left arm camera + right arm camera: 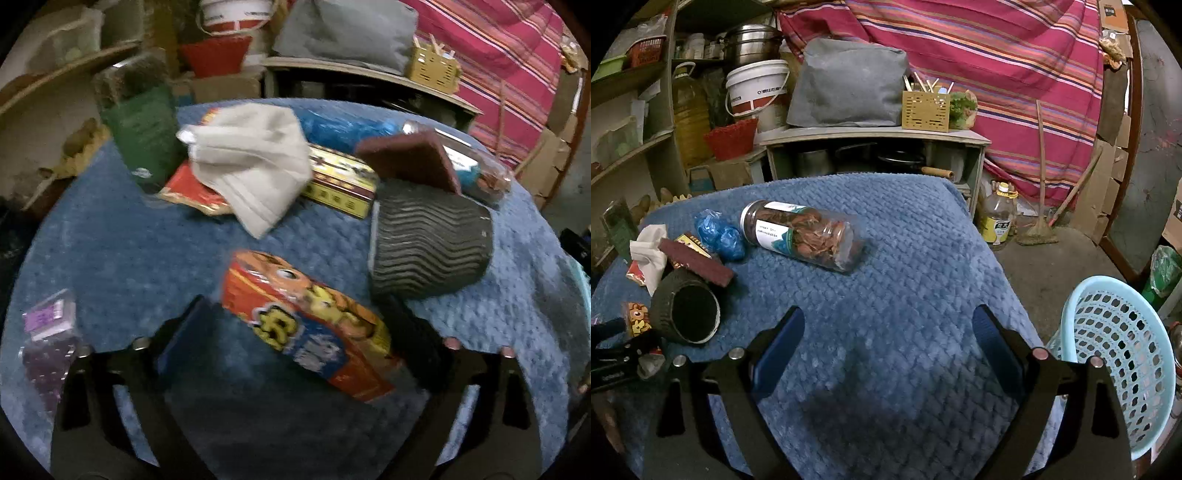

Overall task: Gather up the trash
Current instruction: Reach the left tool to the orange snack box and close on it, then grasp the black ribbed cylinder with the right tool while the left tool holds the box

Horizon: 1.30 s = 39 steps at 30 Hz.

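My left gripper (pixel 299 332) is open, its jaws on either side of an orange cartoon snack packet (pixel 306 321) lying on the blue blanket (pixel 129 258). Beyond lie a white face mask (pixel 251 162), a red wrapper (pixel 192 192), a printed box (pixel 340 184), a dark ribbed cup (pixel 428 251) on its side, a maroon pad (pixel 410 158) and blue plastic (pixel 340 125). My right gripper (pixel 886 343) is open and empty over bare blanket (pixel 905 295). In the right wrist view a clear jar (pixel 801 232) lies on its side, and the cup (pixel 685 310) and packet (pixel 637 317) show at the left.
A light blue mesh basket (pixel 1115 343) stands beside the table at the right. A green box (pixel 144 133) stands at the blanket's back left, a purple packet (pixel 48 332) at the near left. Shelves, buckets and a striped cloth (pixel 997 74) fill the background.
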Tool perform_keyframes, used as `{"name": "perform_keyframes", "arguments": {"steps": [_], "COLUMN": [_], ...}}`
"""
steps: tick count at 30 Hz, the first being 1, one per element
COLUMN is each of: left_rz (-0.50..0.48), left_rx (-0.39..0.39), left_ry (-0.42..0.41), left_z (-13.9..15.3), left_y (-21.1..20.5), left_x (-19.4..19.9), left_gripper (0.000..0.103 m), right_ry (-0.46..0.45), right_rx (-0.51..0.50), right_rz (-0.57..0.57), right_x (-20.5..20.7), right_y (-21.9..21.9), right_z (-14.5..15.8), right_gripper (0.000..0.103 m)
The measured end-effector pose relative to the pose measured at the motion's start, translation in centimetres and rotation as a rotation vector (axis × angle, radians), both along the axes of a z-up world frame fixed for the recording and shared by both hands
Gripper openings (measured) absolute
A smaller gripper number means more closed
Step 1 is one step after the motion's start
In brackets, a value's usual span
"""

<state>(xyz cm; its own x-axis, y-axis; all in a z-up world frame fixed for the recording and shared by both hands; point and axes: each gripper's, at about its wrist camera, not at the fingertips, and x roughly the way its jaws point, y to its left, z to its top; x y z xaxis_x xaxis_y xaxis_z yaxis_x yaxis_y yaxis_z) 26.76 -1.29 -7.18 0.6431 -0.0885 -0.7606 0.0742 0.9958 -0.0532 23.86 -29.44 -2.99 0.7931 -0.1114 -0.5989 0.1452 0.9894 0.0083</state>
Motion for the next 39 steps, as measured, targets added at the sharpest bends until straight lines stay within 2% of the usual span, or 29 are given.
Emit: {"name": "perform_keyframes", "arguments": {"steps": [2,4,7,8,12,15,16,17,28,31,34,39], "left_rz": [-0.013,-0.016,-0.021,-0.026,-0.043,-0.051,-0.051,-0.056,0.047,0.074,0.090,0.114], "left_rx": [0.002,-0.004,-0.039,-0.049,-0.053,-0.021,-0.013,-0.009,0.030,0.029,0.023,0.036], "left_ry": [-0.001,-0.011,-0.021,-0.019,-0.023,-0.056,-0.067,-0.076,-0.147,-0.172,-0.194,-0.217], "left_z": [-0.1,0.0,0.4,0.6,0.9,1.7,1.9,2.2,4.3,4.9,5.5,5.5], "left_y": [-0.2,-0.2,0.3,0.5,1.2,1.4,1.6,1.8,6.8,7.9,8.9,10.2], "left_x": [0.0,-0.2,-0.4,-0.4,-0.9,-1.6,-1.8,-1.8,-2.3,-2.8,-3.3,-3.6], "left_gripper": [0.081,0.075,0.053,0.050,0.048,0.039,0.032,0.000,0.000,0.000,0.000,0.000], "right_ry": [0.002,0.004,0.006,0.004,0.000,-0.004,-0.006,-0.008,-0.029,-0.009,-0.001,0.026], "right_rx": [-0.002,-0.003,-0.009,-0.013,-0.026,-0.032,-0.033,-0.035,0.012,0.023,0.057,0.004], "right_rz": [0.001,-0.001,0.002,0.005,0.017,0.027,0.034,0.040,0.178,0.187,0.193,0.198], "right_x": [0.1,0.0,-0.1,-0.2,-0.5,-0.5,-0.6,-0.6,-0.7,-0.3,-0.2,0.2], "right_y": [0.0,0.1,0.4,0.5,1.4,2.1,2.5,2.9,8.5,10.1,11.8,15.6], "right_z": [0.0,0.0,0.0,0.1,0.3,0.4,0.5,0.6,1.2,1.0,1.0,0.2], "right_gripper": [0.090,0.090,0.090,0.090,0.090,0.090,0.090,0.090,0.090,0.097,0.098,0.098]}}
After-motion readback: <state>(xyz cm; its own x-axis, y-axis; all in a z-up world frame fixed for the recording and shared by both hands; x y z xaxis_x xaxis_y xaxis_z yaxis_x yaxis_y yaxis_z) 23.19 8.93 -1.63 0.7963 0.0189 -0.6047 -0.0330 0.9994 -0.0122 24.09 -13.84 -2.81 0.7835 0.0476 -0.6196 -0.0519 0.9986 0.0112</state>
